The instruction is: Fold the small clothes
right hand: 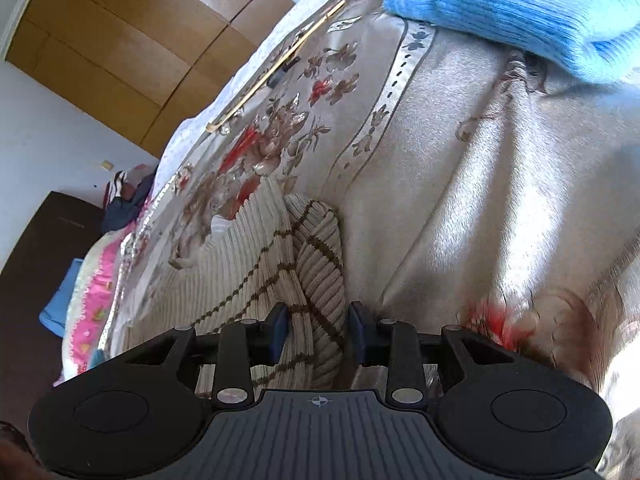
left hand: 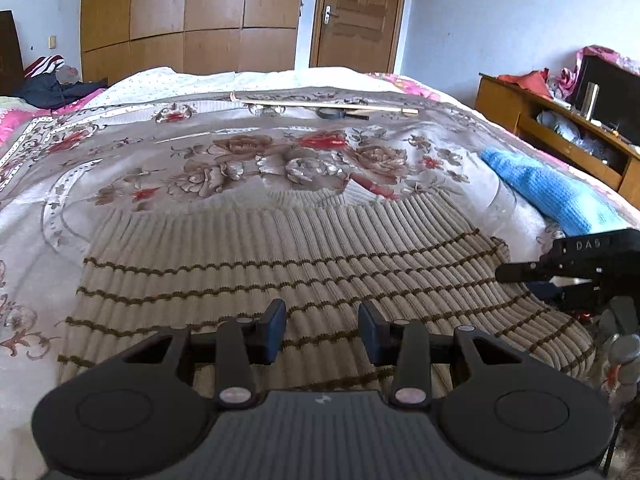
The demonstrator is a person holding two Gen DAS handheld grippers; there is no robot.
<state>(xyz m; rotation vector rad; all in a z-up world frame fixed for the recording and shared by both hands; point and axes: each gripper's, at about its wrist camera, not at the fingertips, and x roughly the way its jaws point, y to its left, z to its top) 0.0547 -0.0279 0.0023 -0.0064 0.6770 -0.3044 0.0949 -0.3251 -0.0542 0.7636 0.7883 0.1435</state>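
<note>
the beige ribbed sweater with brown stripes (left hand: 280,256) lies spread flat on the floral bedspread (left hand: 240,152), its stripes running across the bed from left to right and its white collar end away from the person, toward the middle of the bed. its right edge is already turned over into a soft rolled fold (right hand: 320,248) that runs away from the right gripper (right hand: 318,330) toward the far end of the garment

the right gripper is the nearer one to that fold: its fingers straddle the rolled edge, partly parted, with the knit lying between the blue pads (right hand: 280,328). whether the pads actually press on the cloth i cannot tell; a gap seems to show on the right-hand side. this gripper is rolled well over to one side, tipped downward, low over the cloth

the left gripper (left hand: 322,330) hovers over the near middle of the sweater, tipped downward, fingers parted about a third of the way, nothing between them; the stripes show through the gap

in the left wrist view the right gripper (left hand: 560,276) shows at the sweater's right edge, where the cloth lifts a little

a folded blue knit garment (left hand: 552,188) lies well apart on the right side of the bed, and a wooden stick (left hand: 328,106) lies across the far end

judging from this, the side fold is in hand, to be carried across toward the left
</note>
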